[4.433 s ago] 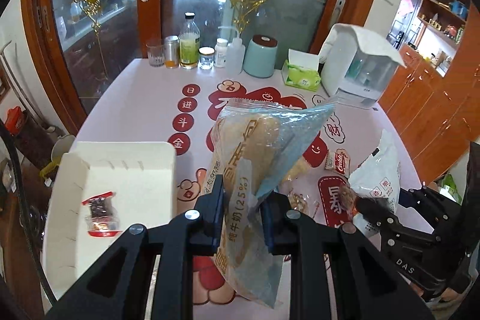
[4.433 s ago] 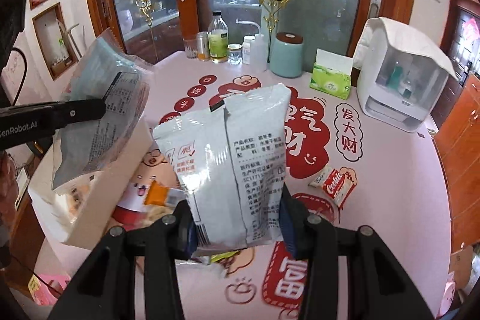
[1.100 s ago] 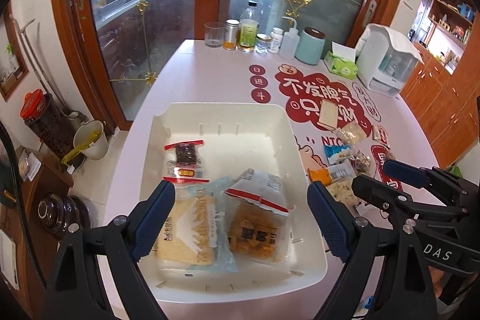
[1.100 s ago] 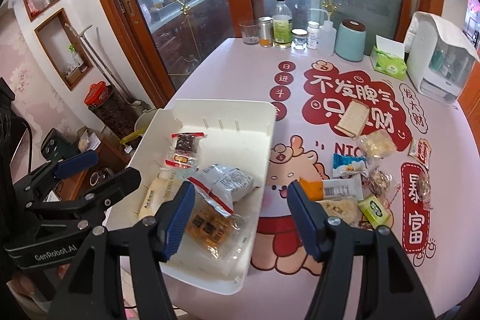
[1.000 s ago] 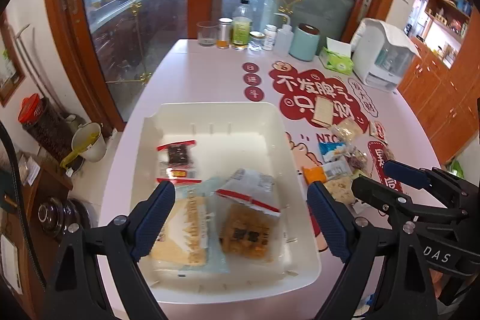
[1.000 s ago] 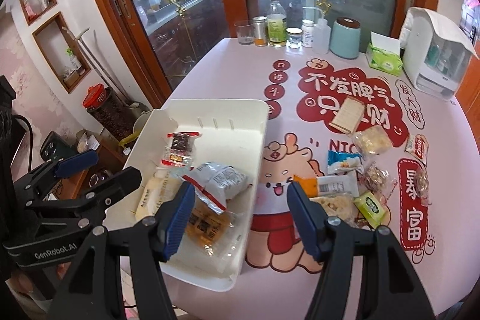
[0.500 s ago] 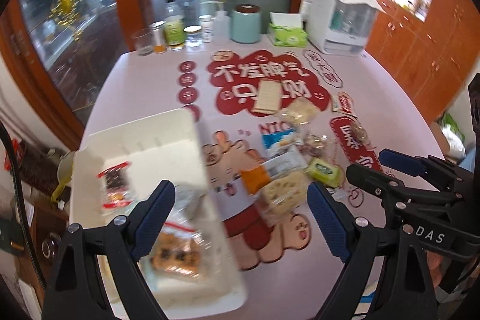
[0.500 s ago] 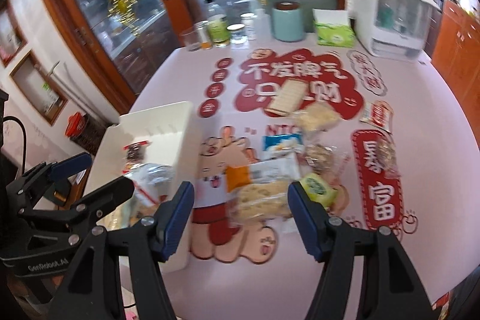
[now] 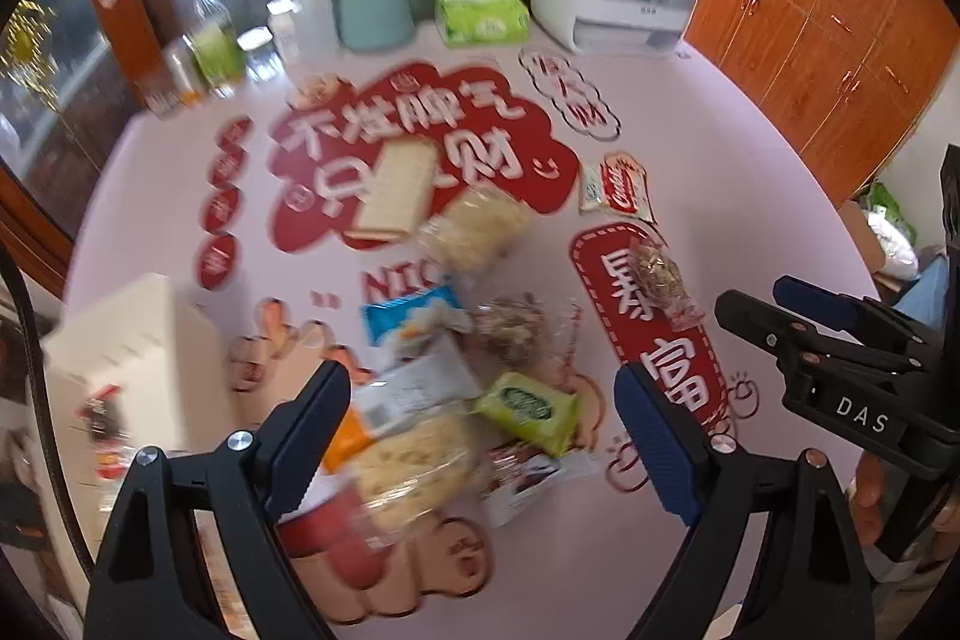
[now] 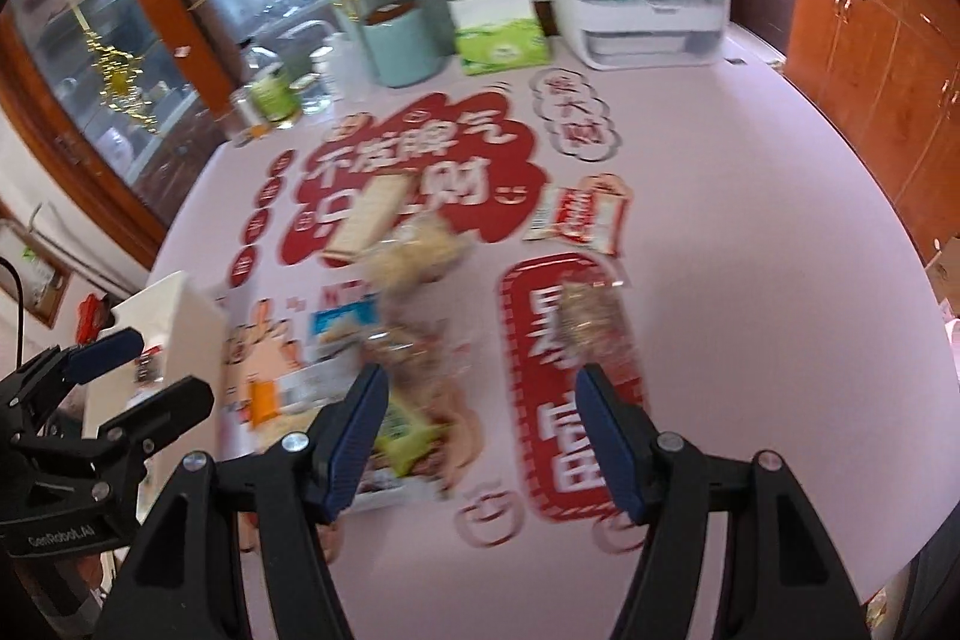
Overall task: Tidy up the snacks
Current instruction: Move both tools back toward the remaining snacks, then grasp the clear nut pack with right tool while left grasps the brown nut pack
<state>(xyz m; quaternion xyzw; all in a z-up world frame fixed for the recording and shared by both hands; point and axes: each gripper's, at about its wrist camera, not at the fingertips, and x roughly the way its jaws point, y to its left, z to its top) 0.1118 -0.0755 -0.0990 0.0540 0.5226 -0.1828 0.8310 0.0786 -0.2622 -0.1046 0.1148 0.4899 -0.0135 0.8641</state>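
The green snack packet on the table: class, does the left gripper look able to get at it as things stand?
Probably yes. The left gripper is open and empty above the green packet, which lies uncovered, though other wrappers crowd its edges.

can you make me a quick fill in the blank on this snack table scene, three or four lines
1. Both the left gripper and the right gripper hold ____ between their fingers.
2. The tissue box at the far end of the table is ____ in colour.
3. The white bin lies toward the ____ side of the left wrist view.
4. The small green packet lies ____ the bin, on the tablecloth.

Missing words: nothing; green; left; outside
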